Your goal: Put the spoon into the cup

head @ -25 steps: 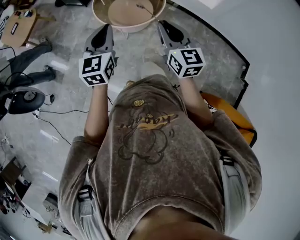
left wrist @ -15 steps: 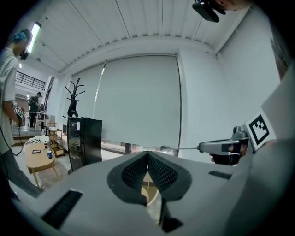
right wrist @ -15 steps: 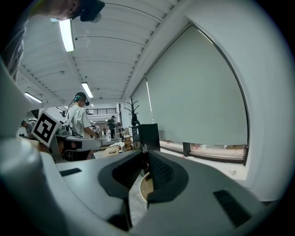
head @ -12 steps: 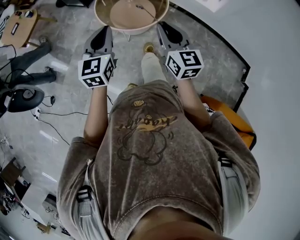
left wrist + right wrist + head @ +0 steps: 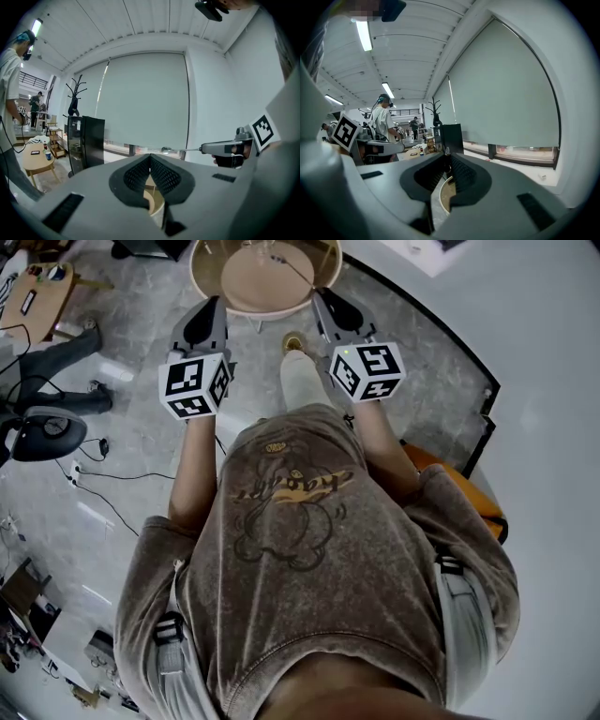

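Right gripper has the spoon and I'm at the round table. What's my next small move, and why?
Probably carry the right gripper a little further over the table, holding the spoon level. Its jaws are clamped on the handle, the spoon already pokes past the rim, and no cup shows in any view.

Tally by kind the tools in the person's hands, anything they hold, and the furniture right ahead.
Grippers: 2 (left gripper, fingers together and empty; right gripper)
Spoons: 1 (spoon, in the right gripper's fingers)
Round tables: 1 (round table)
Total: 4
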A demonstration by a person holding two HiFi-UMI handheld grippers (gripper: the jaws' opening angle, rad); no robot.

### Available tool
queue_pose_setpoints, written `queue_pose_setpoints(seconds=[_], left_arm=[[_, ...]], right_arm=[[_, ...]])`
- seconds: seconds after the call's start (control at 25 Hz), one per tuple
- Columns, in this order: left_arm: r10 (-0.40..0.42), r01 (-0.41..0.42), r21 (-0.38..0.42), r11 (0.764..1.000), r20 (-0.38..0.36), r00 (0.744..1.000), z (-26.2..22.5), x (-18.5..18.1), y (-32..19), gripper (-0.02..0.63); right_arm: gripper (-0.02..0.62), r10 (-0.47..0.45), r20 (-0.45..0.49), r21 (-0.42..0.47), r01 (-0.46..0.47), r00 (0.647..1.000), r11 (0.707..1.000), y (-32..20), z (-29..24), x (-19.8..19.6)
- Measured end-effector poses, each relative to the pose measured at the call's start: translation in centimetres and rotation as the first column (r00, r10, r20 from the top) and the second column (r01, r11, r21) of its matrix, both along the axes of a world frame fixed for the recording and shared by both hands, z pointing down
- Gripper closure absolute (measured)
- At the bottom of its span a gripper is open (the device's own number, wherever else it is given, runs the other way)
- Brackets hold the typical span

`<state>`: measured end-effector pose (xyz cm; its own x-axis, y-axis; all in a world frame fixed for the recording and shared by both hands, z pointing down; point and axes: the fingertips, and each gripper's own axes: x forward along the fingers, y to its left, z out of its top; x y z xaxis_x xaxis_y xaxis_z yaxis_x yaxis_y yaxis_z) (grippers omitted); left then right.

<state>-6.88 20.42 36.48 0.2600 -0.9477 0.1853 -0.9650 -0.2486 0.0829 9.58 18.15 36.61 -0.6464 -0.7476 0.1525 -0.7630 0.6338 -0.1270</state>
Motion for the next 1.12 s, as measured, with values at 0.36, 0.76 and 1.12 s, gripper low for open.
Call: queue_pose_setpoints(seconds=[0.36, 0.76, 1.12], left_arm=[[0.009, -0.009, -0.001, 1.0, 0.007, 1.0, 0.5, 0.5, -5.0, 0.589], [0.021, -0.021, 0.003, 1.0, 0.011, 1.0, -0.2, -0.6, -13.2, 0.589], [-0.012, 0.012, -0.004, 1.0, -0.009, 1.0, -0.6, -0.9, -19.5, 0.589]], right_arm=[[0.538, -0.006, 0.002, -0.011, 0.006, 1.0, 1.0, -4.9, 1.0, 0.1], [0.538, -0.024, 0.001, -0.036, 0.024, 1.0, 0.999, -13.3, 0.8, -1.6], [0.538, -0.061, -0.013, -0.048, 0.06, 0.998, 0.997, -19.6, 0.0, -2.0]])
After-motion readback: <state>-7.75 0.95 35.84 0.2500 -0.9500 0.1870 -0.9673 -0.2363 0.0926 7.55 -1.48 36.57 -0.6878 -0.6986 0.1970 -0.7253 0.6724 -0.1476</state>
